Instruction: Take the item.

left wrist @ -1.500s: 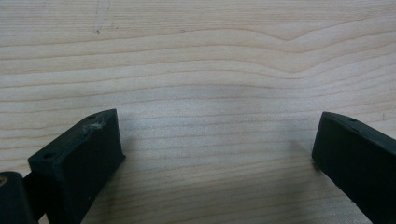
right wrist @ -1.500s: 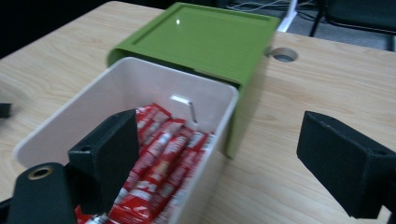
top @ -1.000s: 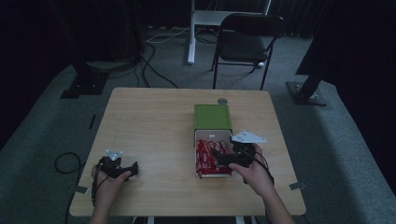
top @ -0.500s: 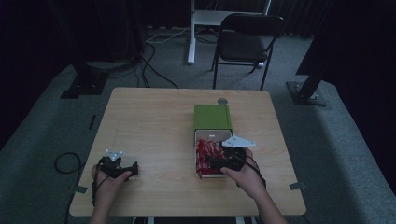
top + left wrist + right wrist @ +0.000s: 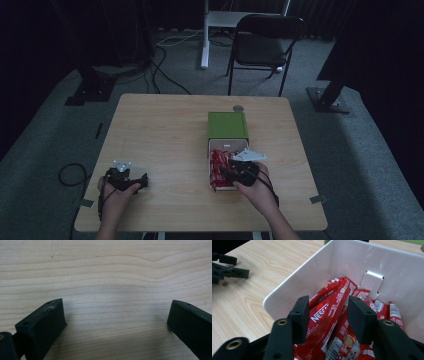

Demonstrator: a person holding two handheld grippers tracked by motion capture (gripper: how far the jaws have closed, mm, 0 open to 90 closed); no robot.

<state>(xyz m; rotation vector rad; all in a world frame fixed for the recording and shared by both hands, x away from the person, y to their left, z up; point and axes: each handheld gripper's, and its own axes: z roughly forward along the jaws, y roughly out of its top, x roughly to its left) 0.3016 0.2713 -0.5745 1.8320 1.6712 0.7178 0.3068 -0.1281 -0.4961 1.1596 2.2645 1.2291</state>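
Holding red sachets (image 5: 329, 312), white drawer (image 5: 294, 282) juts from green box (image 5: 227, 125).

This looks like a test room or lab, though it is dark and hard to see. A bare wooden table (image 5: 165, 135) stands on grey carpet (image 5: 45, 130). Cables (image 5: 165, 65) lie there near a folding chair (image 5: 262, 45), metal stand feet (image 5: 330, 100) and black curtains (image 5: 50, 30).
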